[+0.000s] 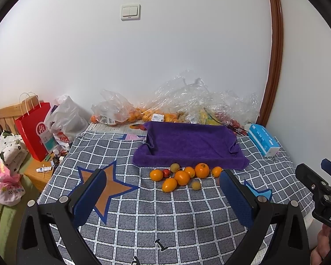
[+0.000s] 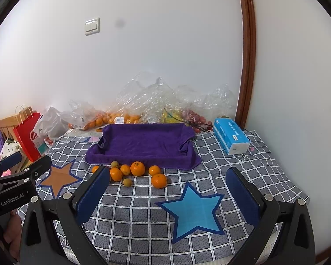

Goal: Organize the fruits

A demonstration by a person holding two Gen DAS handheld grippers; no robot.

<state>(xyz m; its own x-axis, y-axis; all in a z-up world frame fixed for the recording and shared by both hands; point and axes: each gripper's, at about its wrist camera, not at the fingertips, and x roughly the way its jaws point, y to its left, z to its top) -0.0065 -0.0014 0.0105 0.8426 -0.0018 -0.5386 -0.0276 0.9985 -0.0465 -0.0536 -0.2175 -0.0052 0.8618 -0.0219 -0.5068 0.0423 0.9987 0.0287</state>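
Several oranges (image 1: 182, 177) lie loose on the checked cloth, the biggest orange (image 1: 202, 170) to the right. Among them sit a small red fruit (image 1: 166, 173) and two small green-brown fruits (image 1: 175, 167). Right behind them stands a purple towel-lined tray (image 1: 187, 161) with nothing in it. My left gripper (image 1: 163, 176) is open, short of the pile, holding nothing. In the right wrist view, the same oranges (image 2: 137, 168) lie left of centre before the tray (image 2: 143, 158). My right gripper (image 2: 167, 172) is open too, and its left finger (image 2: 92, 194) hides part of the pile.
A blue tissue pack (image 2: 230, 138) lies right of the tray. Clear plastic bags of oranges and other fruit (image 1: 121, 112) are heaped along the wall. A red paper bag (image 1: 34, 130) and clutter stand past the cloth's left edge. An orange star (image 1: 106, 190) and a blue star (image 2: 192, 209) mark the cloth.
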